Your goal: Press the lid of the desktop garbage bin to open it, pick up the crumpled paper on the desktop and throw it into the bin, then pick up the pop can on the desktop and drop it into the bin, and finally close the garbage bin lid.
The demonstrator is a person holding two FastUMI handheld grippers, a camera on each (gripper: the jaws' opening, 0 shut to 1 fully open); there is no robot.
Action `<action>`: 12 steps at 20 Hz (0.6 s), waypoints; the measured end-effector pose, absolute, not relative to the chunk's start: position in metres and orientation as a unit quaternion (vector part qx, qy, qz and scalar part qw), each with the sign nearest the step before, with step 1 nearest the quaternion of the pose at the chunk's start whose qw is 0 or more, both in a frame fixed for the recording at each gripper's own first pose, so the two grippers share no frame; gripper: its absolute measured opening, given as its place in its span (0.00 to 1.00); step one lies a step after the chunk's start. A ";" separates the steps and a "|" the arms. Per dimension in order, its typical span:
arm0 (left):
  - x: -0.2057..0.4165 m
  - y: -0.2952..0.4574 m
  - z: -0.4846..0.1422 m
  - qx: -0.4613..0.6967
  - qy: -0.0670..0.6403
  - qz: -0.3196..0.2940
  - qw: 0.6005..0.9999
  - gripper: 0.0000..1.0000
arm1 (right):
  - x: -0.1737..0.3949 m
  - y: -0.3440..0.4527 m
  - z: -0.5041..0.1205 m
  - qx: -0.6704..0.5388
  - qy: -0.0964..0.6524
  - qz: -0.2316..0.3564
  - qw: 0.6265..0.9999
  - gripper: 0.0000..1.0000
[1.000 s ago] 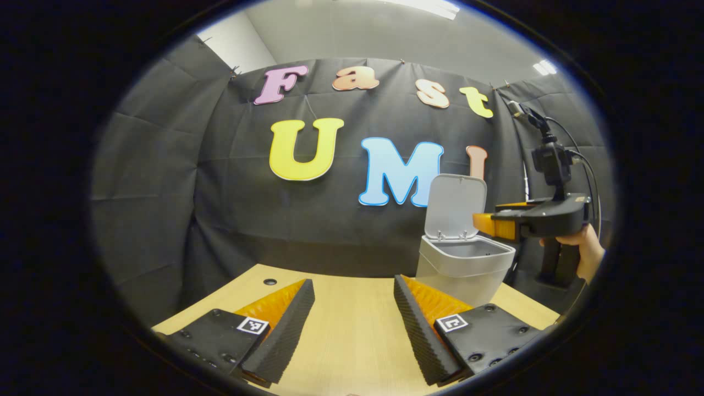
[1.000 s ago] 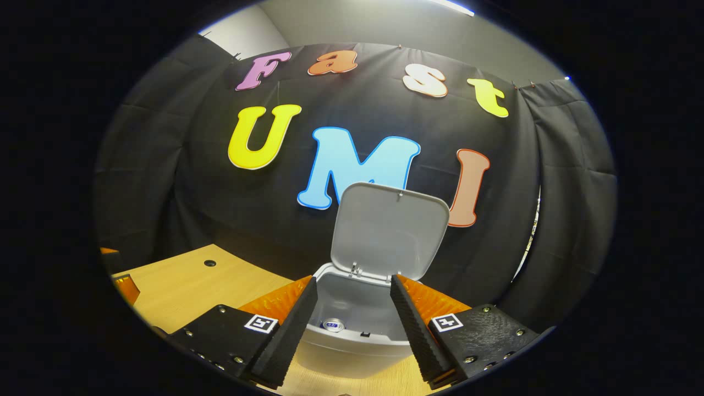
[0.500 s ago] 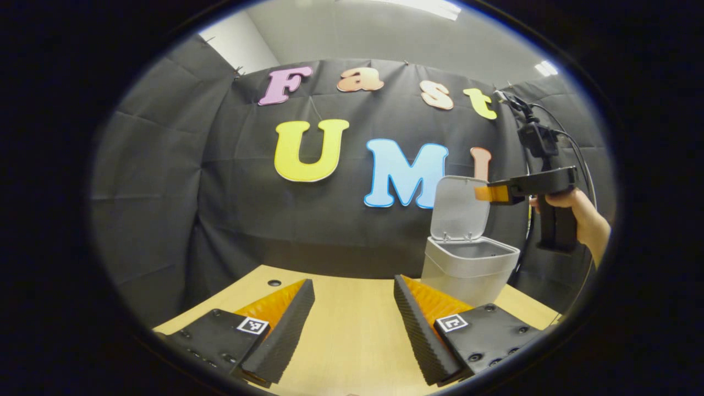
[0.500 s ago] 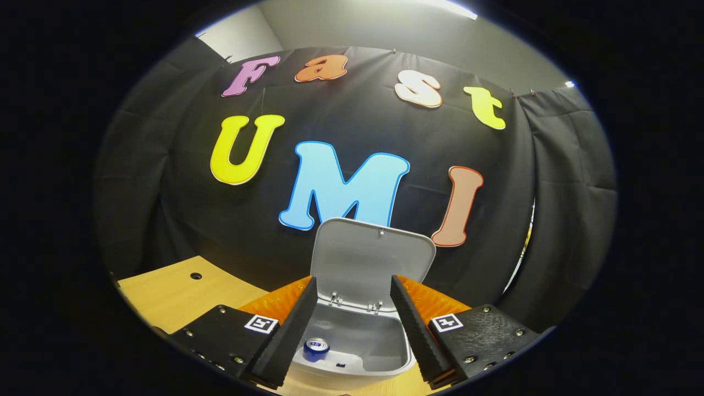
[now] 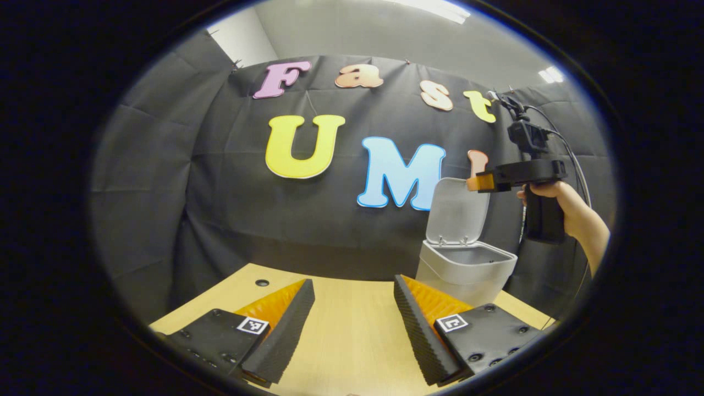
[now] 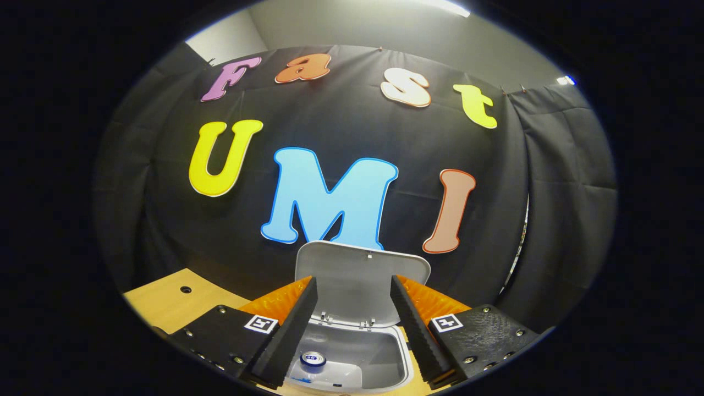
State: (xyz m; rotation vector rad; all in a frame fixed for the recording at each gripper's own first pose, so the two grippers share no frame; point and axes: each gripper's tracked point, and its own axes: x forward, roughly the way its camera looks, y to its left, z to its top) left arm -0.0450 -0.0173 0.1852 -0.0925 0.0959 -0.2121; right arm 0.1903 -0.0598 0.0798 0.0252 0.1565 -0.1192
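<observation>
Your right gripper (image 6: pixel 352 330): fingers spread wide, empty, above the bin (image 6: pixel 404 360). Lid (image 6: pixel 357 275) upright ahead; pop can (image 6: pixel 312 359) inside below. Your left gripper (image 5: pixel 352 324): wide apart, empty.

Between the spread fingers of your right gripper (image 6: pixel 352 324), the garbage bin (image 6: pixel 385 363) and its raised lid (image 6: pixel 357 280) are showing pale grey, and the pop can (image 6: pixel 312 359) inside is showing a silver top over blue. Under your left gripper (image 5: pixel 352 324), the desktop (image 5: pixel 352 341) is showing light wood grain. Ahead of both grippers, the booth's wall (image 6: pixel 341 132) is hanging black, and each gripper's body is carrying a small black-and-white square marker (image 5: pixel 452 323).
</observation>
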 end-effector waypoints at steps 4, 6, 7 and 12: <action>-0.042 -0.016 0.185 -0.038 0.047 -0.111 0.992 0.95 | 0.204 -0.071 0.090 0.037 0.065 -0.084 0.994 0.86; -0.040 -0.016 0.184 -0.044 0.051 -0.110 0.992 0.96 | 0.213 -0.076 0.099 0.036 0.057 -0.092 0.994 0.86; -0.038 -0.015 0.183 -0.046 0.053 -0.111 0.991 0.96 | 0.218 -0.077 0.102 0.038 0.053 -0.092 0.994 0.86; -0.026 -0.006 0.184 -0.055 0.054 -0.104 0.992 0.95 | 0.243 -0.083 0.109 0.039 0.052 -0.101 0.993 0.86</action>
